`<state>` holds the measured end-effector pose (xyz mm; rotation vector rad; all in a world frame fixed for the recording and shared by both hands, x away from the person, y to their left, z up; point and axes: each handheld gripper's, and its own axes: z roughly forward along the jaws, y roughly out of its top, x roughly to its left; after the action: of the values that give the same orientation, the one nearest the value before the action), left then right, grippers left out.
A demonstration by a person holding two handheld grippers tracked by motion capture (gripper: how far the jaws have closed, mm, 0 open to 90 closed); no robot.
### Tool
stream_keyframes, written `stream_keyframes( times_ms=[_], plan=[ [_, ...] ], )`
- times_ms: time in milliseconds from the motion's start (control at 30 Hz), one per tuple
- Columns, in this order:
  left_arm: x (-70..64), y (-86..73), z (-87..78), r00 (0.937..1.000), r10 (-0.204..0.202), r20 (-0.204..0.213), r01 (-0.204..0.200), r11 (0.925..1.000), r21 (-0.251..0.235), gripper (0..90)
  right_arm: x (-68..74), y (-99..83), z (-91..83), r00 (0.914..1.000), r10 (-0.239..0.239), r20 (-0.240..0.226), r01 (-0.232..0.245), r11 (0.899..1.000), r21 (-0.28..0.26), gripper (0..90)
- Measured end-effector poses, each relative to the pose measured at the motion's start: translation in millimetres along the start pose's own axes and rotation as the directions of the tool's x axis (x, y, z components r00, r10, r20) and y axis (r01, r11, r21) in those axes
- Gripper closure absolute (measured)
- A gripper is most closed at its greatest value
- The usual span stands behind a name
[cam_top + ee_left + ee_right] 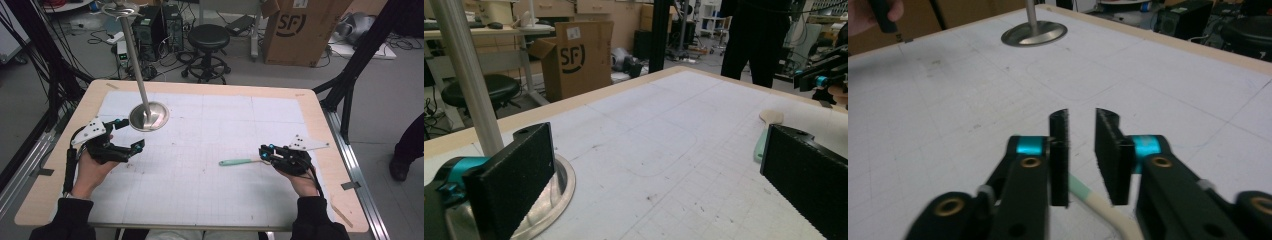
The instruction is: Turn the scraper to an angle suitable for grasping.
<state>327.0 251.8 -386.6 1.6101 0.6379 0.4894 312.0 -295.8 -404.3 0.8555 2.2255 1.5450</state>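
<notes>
A spoon-like tool with a mint handle (237,162) lies on the white gridded mat, right of centre. In the left gripper view its beige head (771,116) points away, toward the other hand. My right gripper (265,154) sits over the head end, jaws a narrow gap apart; in the right gripper view (1082,117) the tool (1083,192) runs slantwise beneath them, untouched by the pads as far as I can tell. My left gripper (131,148) rests at the mat's left, jaws spread wide (654,150) with nothing between them.
A metal stand's round base (149,116) sits just beyond the left gripper, its pole (131,50) leaning up and away. Off the table stand a black stool (208,37), a cardboard box (300,30) and a person's leg (411,145) at the right.
</notes>
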Motion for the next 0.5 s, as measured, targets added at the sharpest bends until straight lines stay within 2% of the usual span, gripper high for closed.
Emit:
stream_keyframes(
  times_ms=[67, 133, 167, 200, 300, 333, 367, 500],
  plan=[
    [-0.7, -0.1, -0.1, 1.0000, 0.002, 0.004, -0.002, 1.0000, 0.002, 1.7, 3.4, -1.2, 5.8, 0.9998, -0.005, -0.018, 0.005, 0.999, 0.032, 89.7],
    [-1.1, -0.1, -0.3, 1.0000, 0.004, 0.003, -0.004, 1.0000, 0.003, 1.7, 4.3, -1.3, 8.4, 0.9997, -0.007, -0.025, 0.008, 0.999, 0.039, 89.8],
    [-1.5, -0.2, -0.5, 1.0000, 0.005, 0.002, -0.005, 1.0000, 0.003, 1.7, 5.5, -1.5, 11.0, 0.9994, -0.001, -0.035, 0.003, 0.999, 0.053, 89.8],
    [-1.9, -0.2, -0.8, 1.0000, 0.005, 0.004, -0.005, 1.0000, 0.005, 1.7, 7.2, -2.2, 17.6, 0.9989, -0.013, -0.046, 0.017, 0.997, 0.081, 89.9],
    [-3.2, -0.2, -0.7, 0.9999, 0.011, 0.003, -0.011, 0.9999, 0.006, 1.7, 9.9, -4.1, 28.2, 0.9961, -0.013, -0.088, 0.023, 0.992, 0.121, 89.9],
    [-3.4, -0.3, -0.7, 0.9999, 0.012, 0.004, -0.012, 0.9999, 0.007, 1.7, 9.9, -4.1, 28.2, 0.9961, -0.013, -0.088, 0.023, 0.992, 0.121, 89.9],
    [-3.6, -0.3, -0.4, 0.9999, 0.014, 0.007, -0.014, 0.9999, 0.007, 1.7, 12.4, -5.1, 36.0, 0.9946, -0.010, -0.103, 0.027, 0.986, 0.162, 90.0],
    [-3.2, -1.0, 0.2, 0.9999, 0.013, 0.004, -0.013, 0.9998, 0.012, 1.7, 16.2, -7.1, 49.6, 0.9910, -0.007, -0.133, 0.036, 0.976, 0.215, 90.0]
  ],
)
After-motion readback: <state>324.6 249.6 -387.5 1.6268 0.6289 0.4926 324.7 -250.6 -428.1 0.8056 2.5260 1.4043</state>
